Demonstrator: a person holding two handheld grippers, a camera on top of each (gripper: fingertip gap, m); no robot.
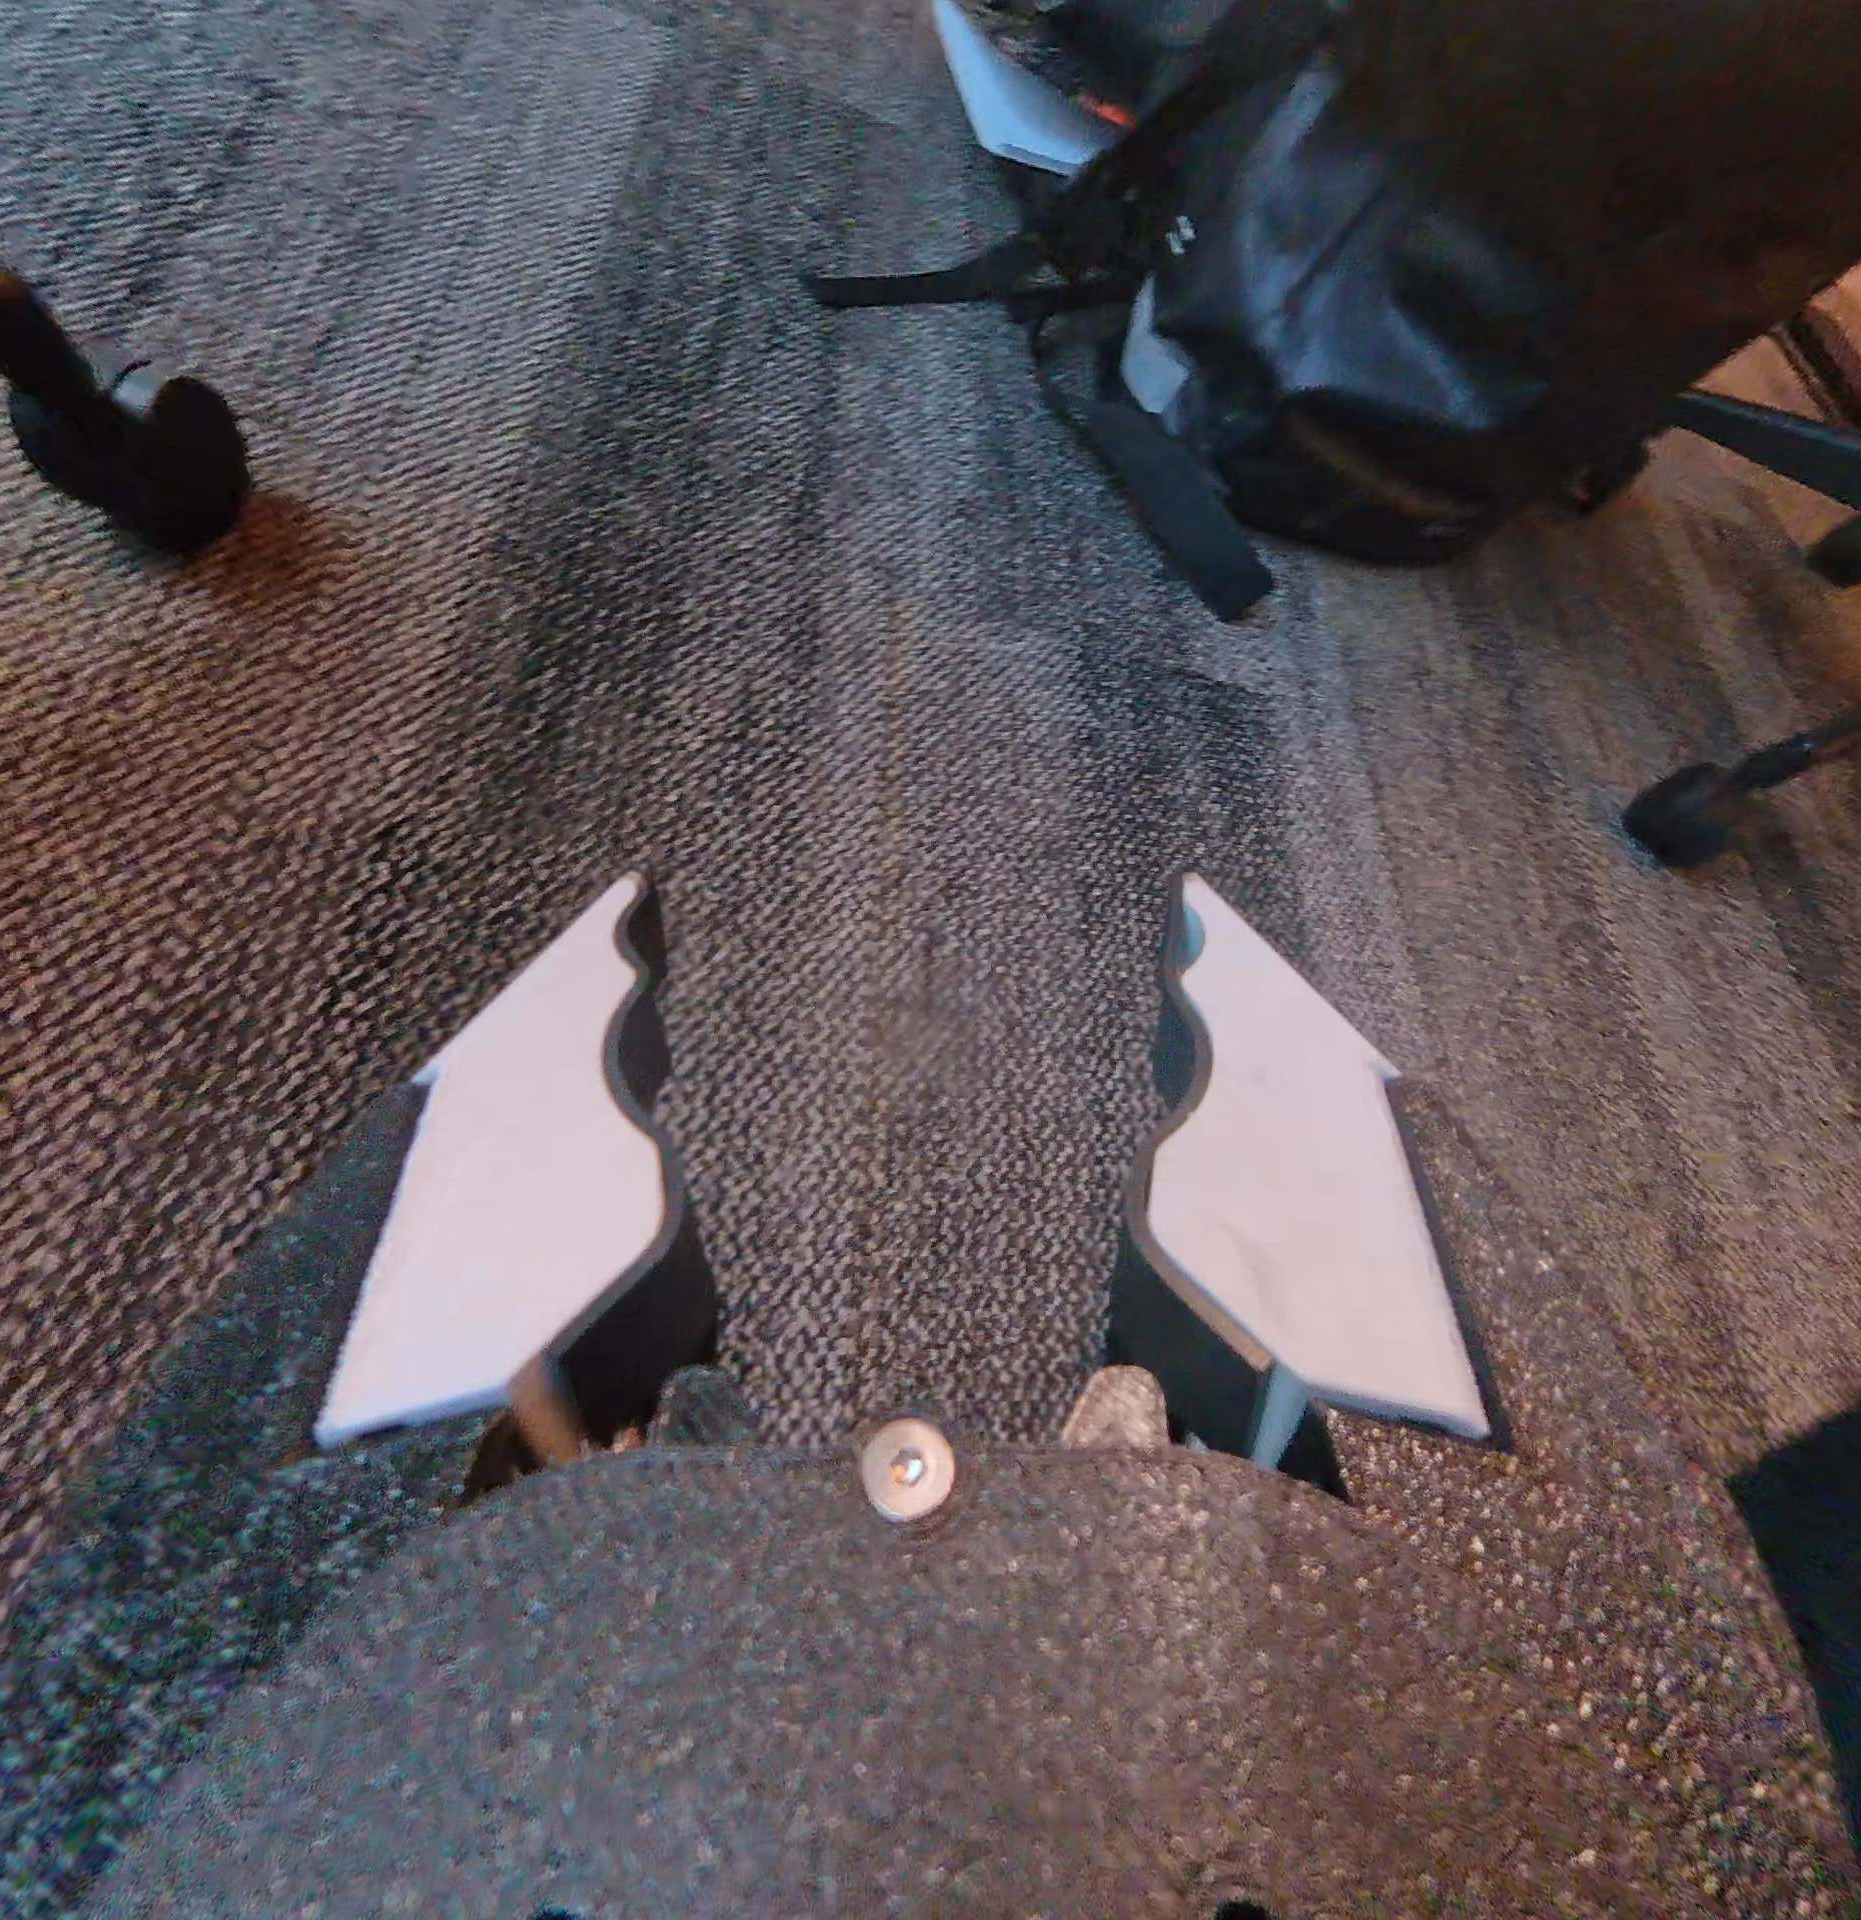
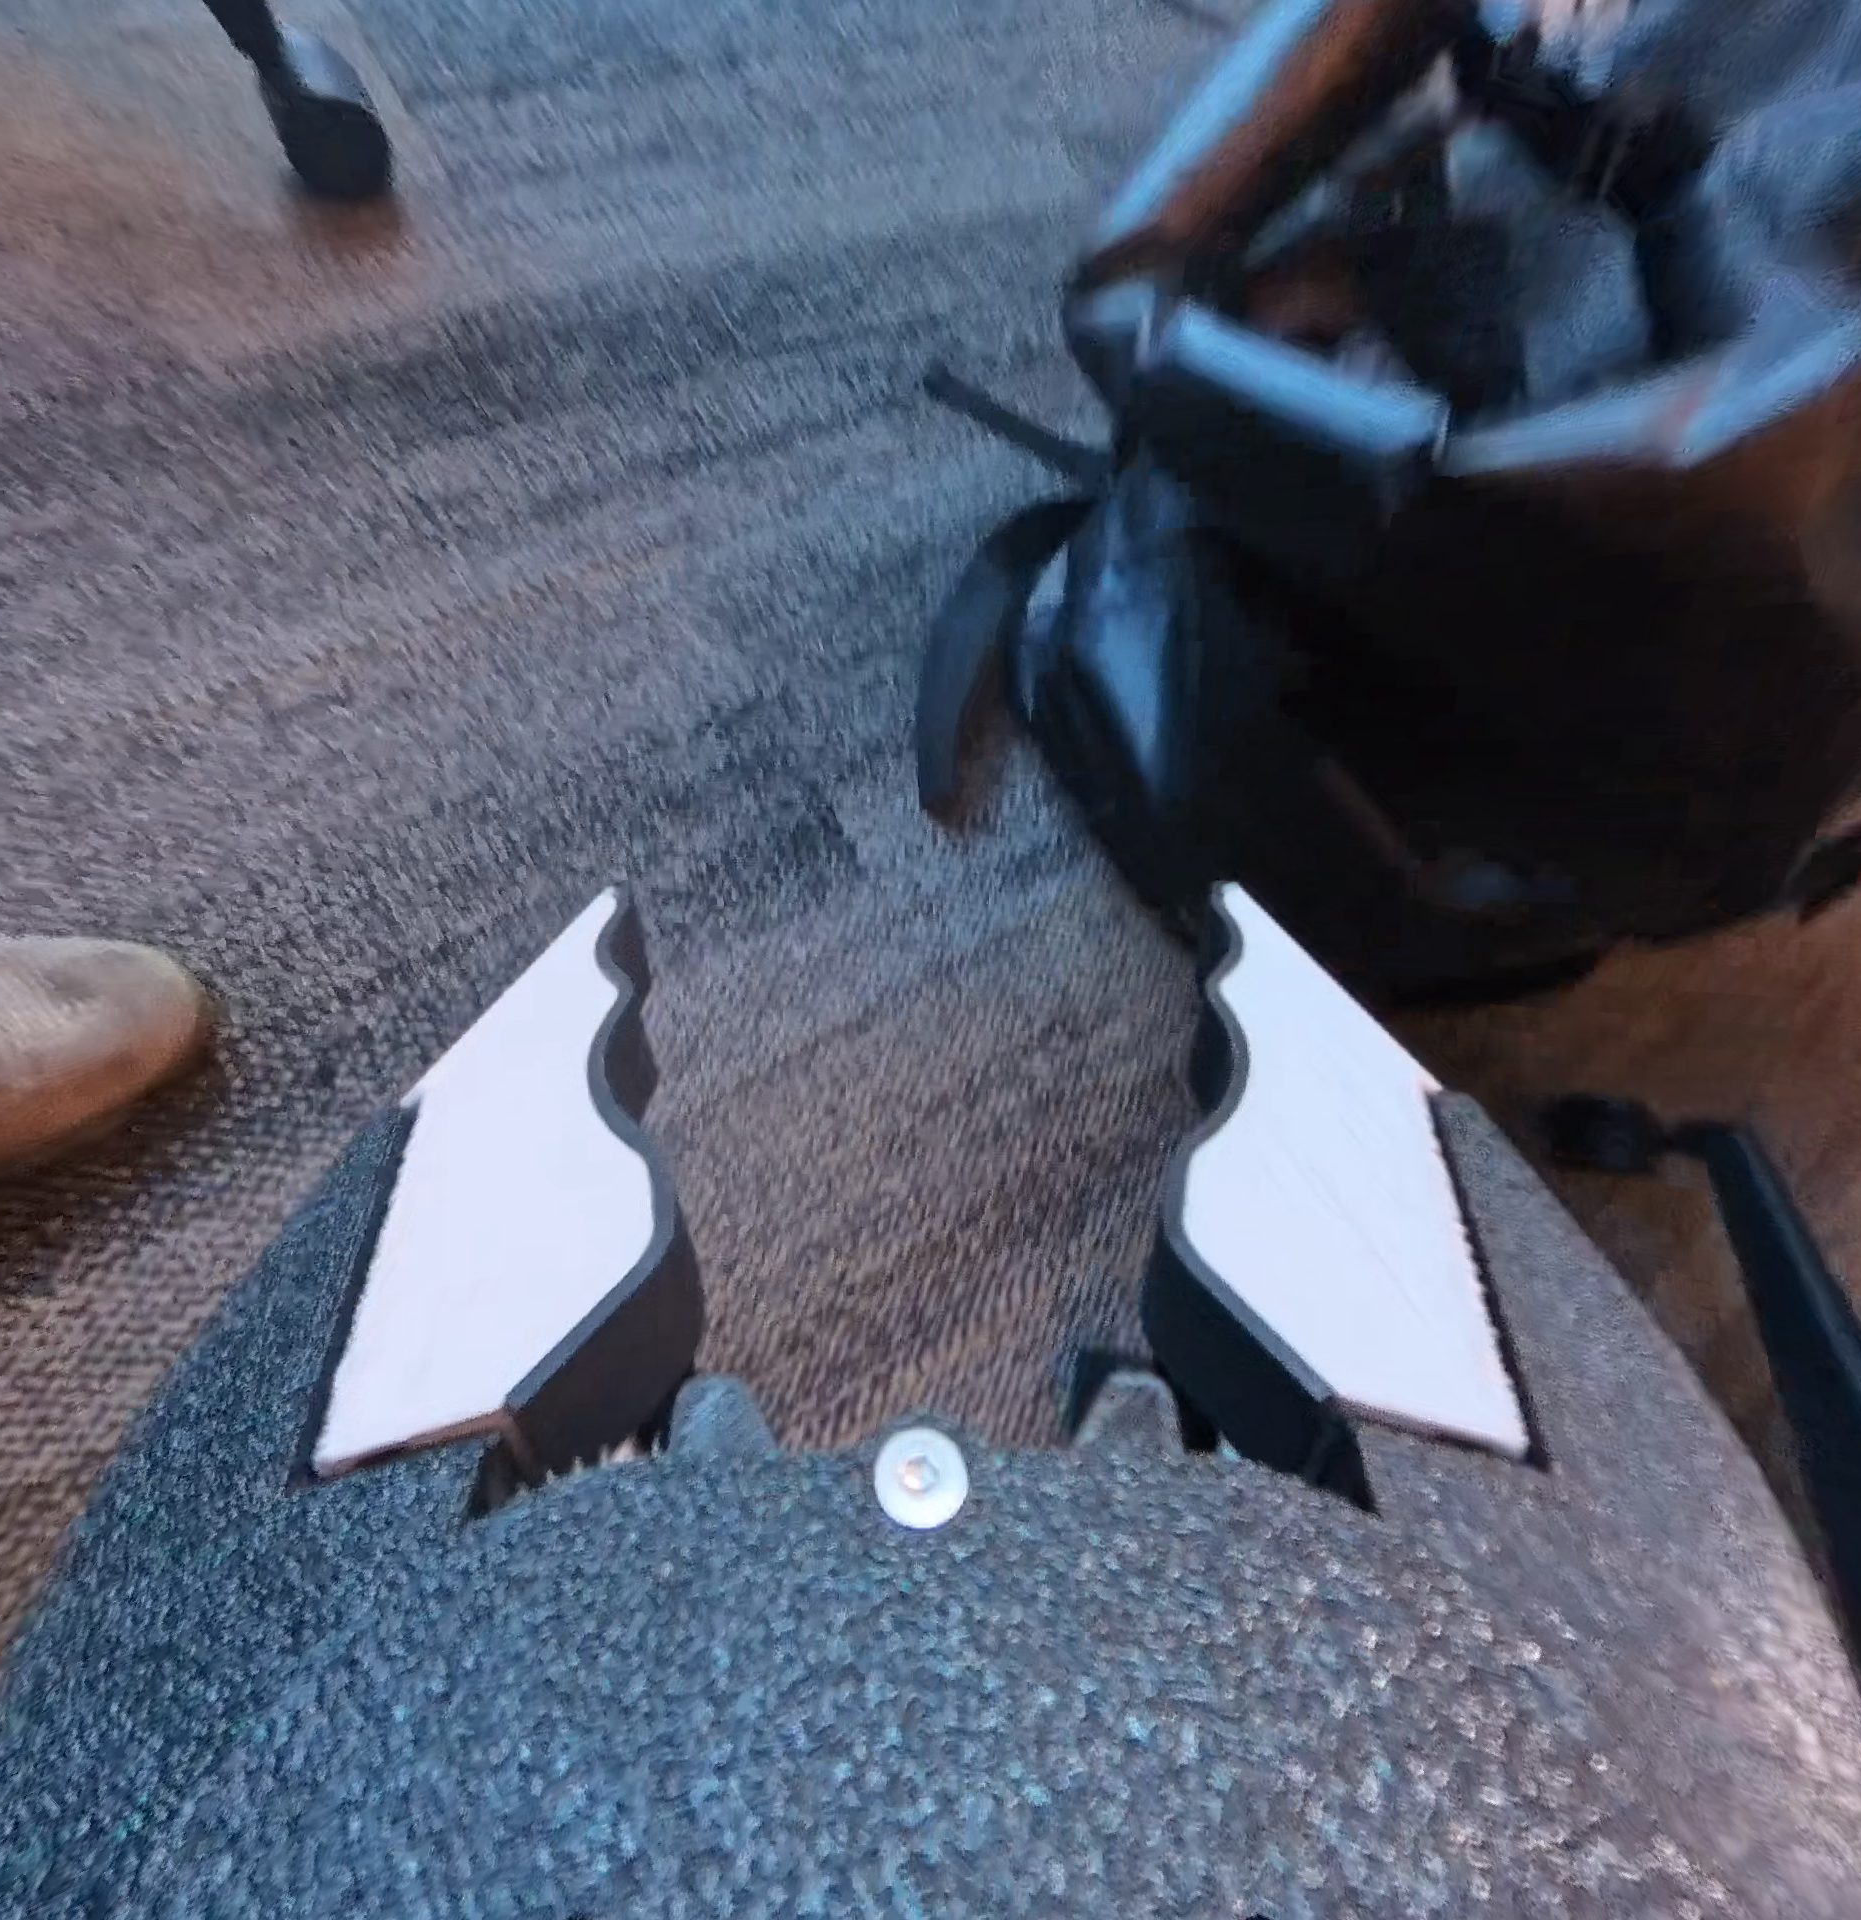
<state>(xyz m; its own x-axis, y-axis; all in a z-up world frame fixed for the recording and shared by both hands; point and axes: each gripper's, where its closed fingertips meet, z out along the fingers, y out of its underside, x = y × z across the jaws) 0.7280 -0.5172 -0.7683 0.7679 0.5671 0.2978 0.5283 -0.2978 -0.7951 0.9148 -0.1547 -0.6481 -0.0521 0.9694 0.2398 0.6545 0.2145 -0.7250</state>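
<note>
We hold both grippers, left (image 1: 910,1049) and right (image 2: 921,1060), fingers wide apart, empty, over carpet (image 1: 697,623); right nears bag (image 2: 1425,675), straps could snag.

Dim, warm light tints the carpet (image 1: 801,644) orange at the left. The right wrist view is motion-blurred, worst on the black bag (image 2: 1425,623); edges bend outward.

An office, by the look of it: grey woven carpet (image 1: 697,520) covers the floor, a chair caster (image 1: 167,457) stands at the left of the left wrist view, and a black backpack (image 1: 1321,343) lies at upper right.
</note>
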